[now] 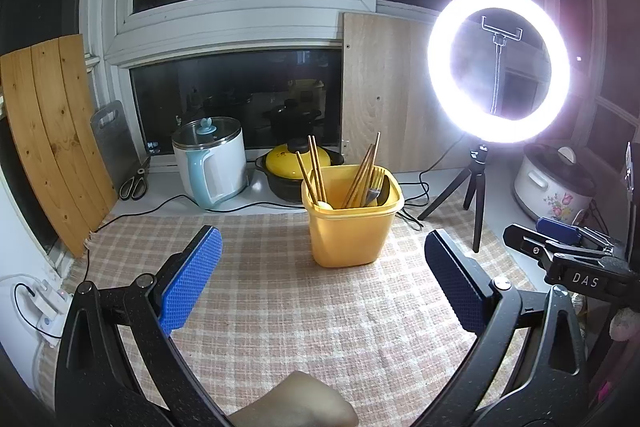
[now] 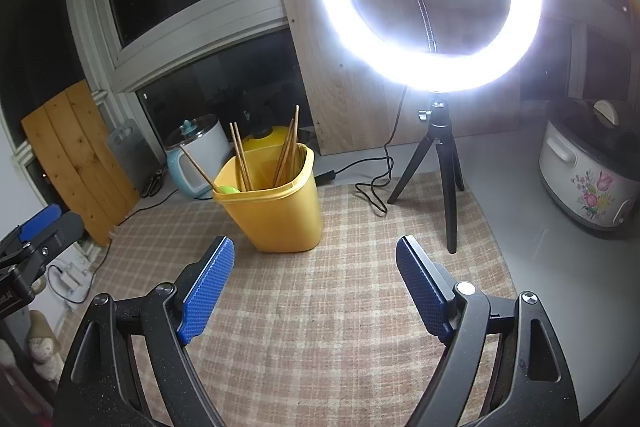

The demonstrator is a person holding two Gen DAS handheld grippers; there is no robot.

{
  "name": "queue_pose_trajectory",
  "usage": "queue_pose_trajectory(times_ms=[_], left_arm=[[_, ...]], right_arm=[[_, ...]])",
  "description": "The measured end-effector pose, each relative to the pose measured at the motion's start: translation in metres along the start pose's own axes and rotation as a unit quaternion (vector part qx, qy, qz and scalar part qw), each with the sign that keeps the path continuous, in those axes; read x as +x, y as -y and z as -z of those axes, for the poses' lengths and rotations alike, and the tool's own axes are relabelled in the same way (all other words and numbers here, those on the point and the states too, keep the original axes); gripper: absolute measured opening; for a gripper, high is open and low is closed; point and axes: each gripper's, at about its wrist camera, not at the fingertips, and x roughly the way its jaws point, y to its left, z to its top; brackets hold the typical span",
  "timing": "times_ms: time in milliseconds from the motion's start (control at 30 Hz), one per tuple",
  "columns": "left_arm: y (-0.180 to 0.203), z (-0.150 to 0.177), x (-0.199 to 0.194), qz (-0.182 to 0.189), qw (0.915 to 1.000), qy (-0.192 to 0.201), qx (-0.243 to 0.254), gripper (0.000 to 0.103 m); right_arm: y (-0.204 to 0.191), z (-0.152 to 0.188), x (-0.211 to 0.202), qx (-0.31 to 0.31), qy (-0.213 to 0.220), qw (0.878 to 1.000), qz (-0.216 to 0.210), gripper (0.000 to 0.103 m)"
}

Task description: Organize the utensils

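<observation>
Now one yellow holder point(image 1: 352, 215) stands on the checked mat point(image 1: 280, 307), holding several chopsticks point(image 1: 314, 167) and one fork point(image 1: 376, 183), ahead of both wide-spread, empty grippers: left gripper point(image 1: 322, 267), right gripper point(image 2: 316, 271).

A pale grey table point(image 1: 508, 259) carries a checked beige cloth point(image 1: 280, 307) spread over its near and middle part. On the cloth stands a yellow tub point(image 1: 348, 231), upright, holding chopsticks point(image 1: 314, 167). Right of it, the tripod point(image 1: 472, 195) of a ring light has 1 leg on the cloth. Far along the bare table sit a white kettle-pot point(image 1: 216, 163), a yellow-lidded black pot point(image 1: 288, 171), scissors point(image 1: 134, 183) at left and a flowered cooker point(image 1: 548, 183) at right.
</observation>
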Motion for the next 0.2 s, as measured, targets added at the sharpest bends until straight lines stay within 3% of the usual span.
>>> queue_pose_trajectory(times_ms=[200], left_arm=[[-0.0054, 0.0016, 0.0039, -0.003, 1.0000, 0.003, -0.002, 0.103]], right_arm=[[0.0018, 0.0016, 0.0035, 0.002, -0.004, 1.000, 0.002, 0.083]])
